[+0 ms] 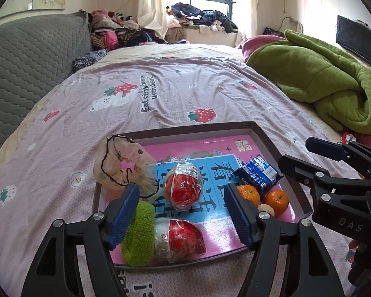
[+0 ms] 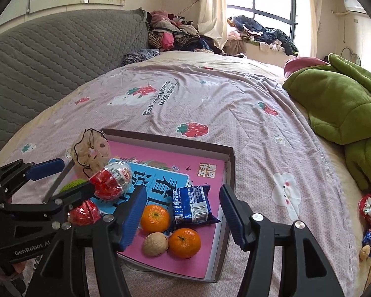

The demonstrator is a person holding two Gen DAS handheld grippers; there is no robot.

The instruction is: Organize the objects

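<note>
Resting on the strawberry-print bedspread (image 1: 160, 94), a shallow tray (image 1: 267, 138) holds everything. Leftmost, a beige scrunchie (image 1: 116, 165) drapes the tray's rim, with a green scrunchie (image 1: 138, 232) just beside the left gripper (image 1: 181, 214), whose jaws stand wide apart and empty over two red wrapped balls (image 1: 184, 185). Further right lie a blue snack packet (image 2: 191, 204), two oranges (image 2: 155, 217) and a walnut (image 2: 155, 243), all between the spread, empty fingers of the right gripper (image 2: 183, 219)

Far half of the tray (image 2: 228, 163) lies bare; snack pack (image 2: 191, 204) and oranges (image 2: 155, 217) crowd the near side.
</note>
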